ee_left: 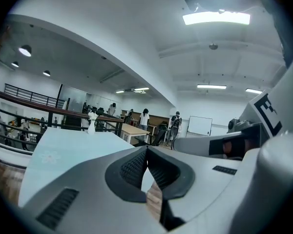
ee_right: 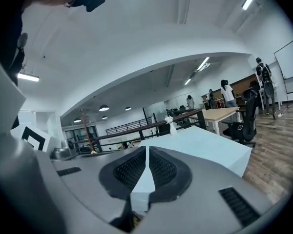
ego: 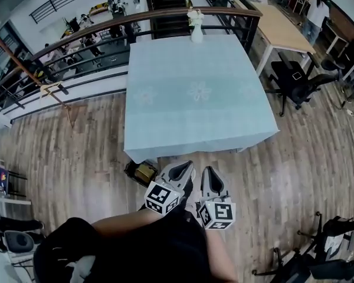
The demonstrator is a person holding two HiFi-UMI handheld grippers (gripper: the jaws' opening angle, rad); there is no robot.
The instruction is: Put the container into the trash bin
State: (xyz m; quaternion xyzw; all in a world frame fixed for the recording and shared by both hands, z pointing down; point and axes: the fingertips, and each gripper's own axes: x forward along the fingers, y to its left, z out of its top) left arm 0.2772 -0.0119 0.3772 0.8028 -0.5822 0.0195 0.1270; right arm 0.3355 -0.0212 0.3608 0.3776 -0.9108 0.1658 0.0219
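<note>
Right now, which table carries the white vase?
The pale blue clothed table; the white vase stands at its far edge. The wooden table is uncovered.

Dark trash bin [ego: 131, 170] on floor [ego: 88, 152] by near-left table [ego: 194, 99] corner; tan container [ego: 146, 173] in or against it, unclear.

No legible text, brand, number or sign in any view. The white marker cube [ego: 162, 198] on the left gripper [ego: 182, 170] and its counterpart cube [ego: 217, 213] on the right gripper [ego: 210, 175] bear black square code patterns only. The white rectangular wall board [ee_left: 201, 126] is too small to read. The pale blue tablecloth [ego: 194, 93] shows faint flower motifs only.
</note>
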